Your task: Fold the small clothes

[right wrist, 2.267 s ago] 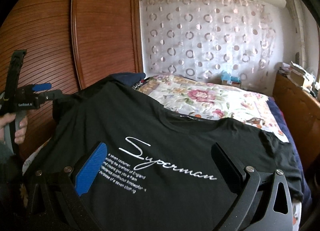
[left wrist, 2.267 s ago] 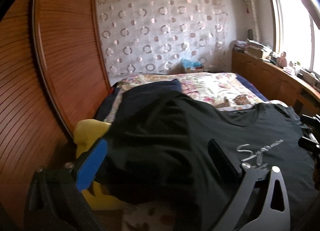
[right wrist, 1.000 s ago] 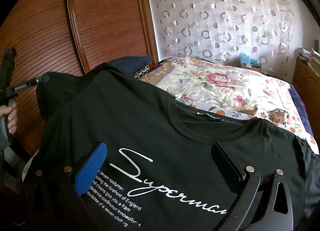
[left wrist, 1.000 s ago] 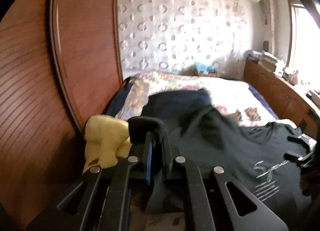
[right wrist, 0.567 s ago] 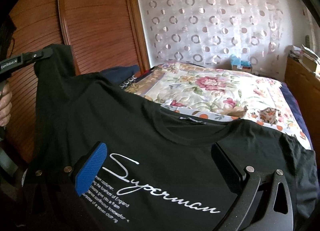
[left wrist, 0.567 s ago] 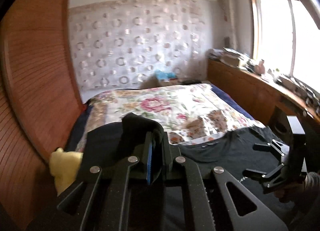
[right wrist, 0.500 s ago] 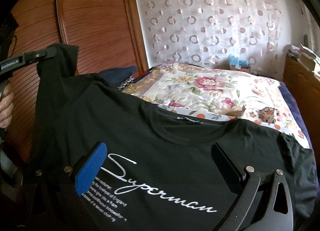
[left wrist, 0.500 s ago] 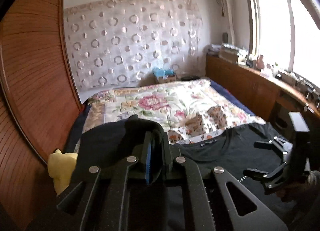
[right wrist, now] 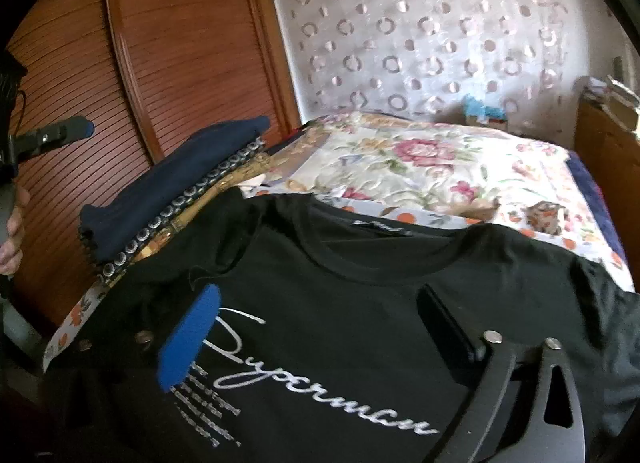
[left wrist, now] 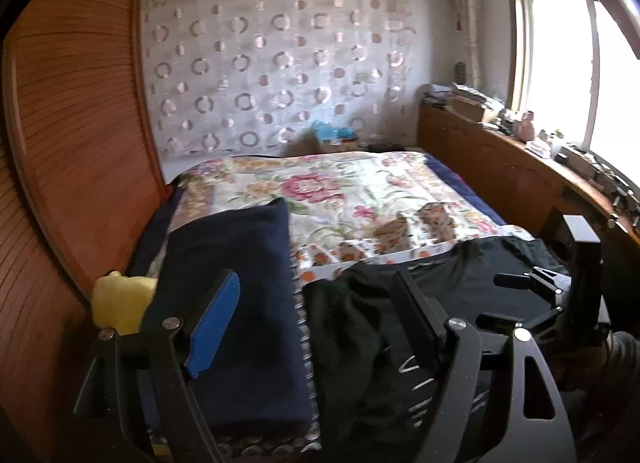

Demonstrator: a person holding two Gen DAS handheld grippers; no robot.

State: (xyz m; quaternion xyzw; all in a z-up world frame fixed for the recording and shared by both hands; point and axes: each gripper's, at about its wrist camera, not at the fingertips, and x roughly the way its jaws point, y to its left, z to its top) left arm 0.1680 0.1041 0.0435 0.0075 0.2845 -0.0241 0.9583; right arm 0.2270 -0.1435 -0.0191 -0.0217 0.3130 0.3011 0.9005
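A black T-shirt (right wrist: 360, 303) lies front up at the near end of the bed (right wrist: 420, 167), its long axis running from the near edge toward the far wall, round collar and neck label at the far end. The sleeve on the wardrobe side is turned in over the chest. White script across the front reads roughly "Superman"; the small lines of print under it are too blurred to read. Just beside it sits a folded navy garment (left wrist: 236, 287) on a stack, with a yellow cloth (left wrist: 120, 299) against the wooden wardrobe (left wrist: 72, 143). The left tool (left wrist: 316, 323) is opening, its fingers apart with nothing between them. The right tool (right wrist: 316, 335) is closing slightly above the print, fingers wide and not pressing on cloth
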